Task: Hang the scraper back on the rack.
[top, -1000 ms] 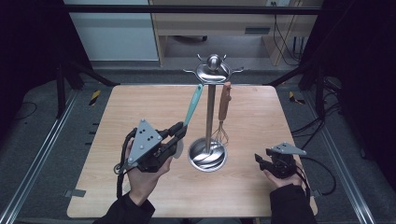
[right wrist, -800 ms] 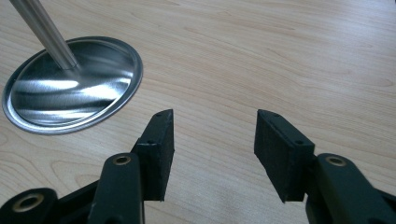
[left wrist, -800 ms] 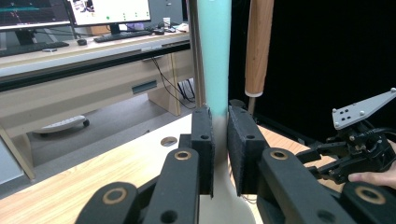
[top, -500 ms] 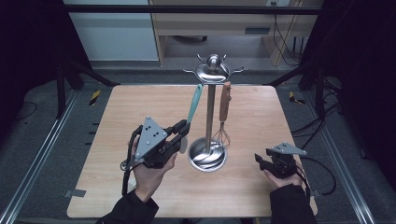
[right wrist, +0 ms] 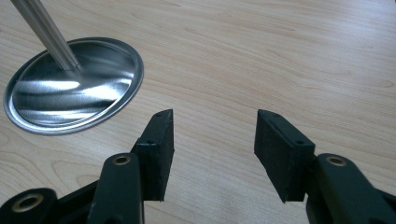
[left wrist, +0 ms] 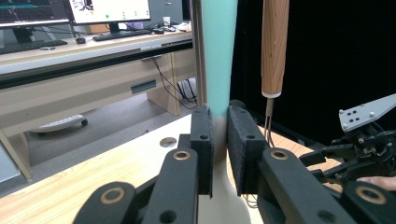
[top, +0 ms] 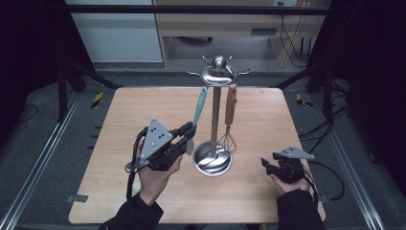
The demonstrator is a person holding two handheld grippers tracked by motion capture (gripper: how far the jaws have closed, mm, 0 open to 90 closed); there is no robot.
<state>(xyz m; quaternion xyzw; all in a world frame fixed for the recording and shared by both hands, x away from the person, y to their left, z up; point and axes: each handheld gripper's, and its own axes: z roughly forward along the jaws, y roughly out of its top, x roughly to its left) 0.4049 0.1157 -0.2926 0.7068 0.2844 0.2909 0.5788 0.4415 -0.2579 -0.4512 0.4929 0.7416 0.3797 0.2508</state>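
A steel utensil stand [top: 213, 164] rises from its round base in the middle of the table. On its hooks hang a teal-handled spatula [top: 200, 105] with a pale blade and a wooden-handled whisk [top: 231, 110]. My left gripper [top: 189, 132] is shut on the spatula's lower part, just left of the pole. In the left gripper view the pads clamp the spatula [left wrist: 219, 56] where teal turns pale, with the whisk handle [left wrist: 274, 42] behind. Low over the table right of the base, my right gripper [top: 266, 164] stands open, nothing between its fingers [right wrist: 161, 140].
The stand's base [right wrist: 70, 93] lies left of and beyond my right jaws, with bare wood in front of them. Beyond the table are a desk with monitors [left wrist: 107, 9] and dark frame rails. My right gripper [left wrist: 369, 140] lies past the whisk.
My left hand has shifted slightly right toward the stand and rolled a little, the spatula staying between its jaws. The right hand has not moved.
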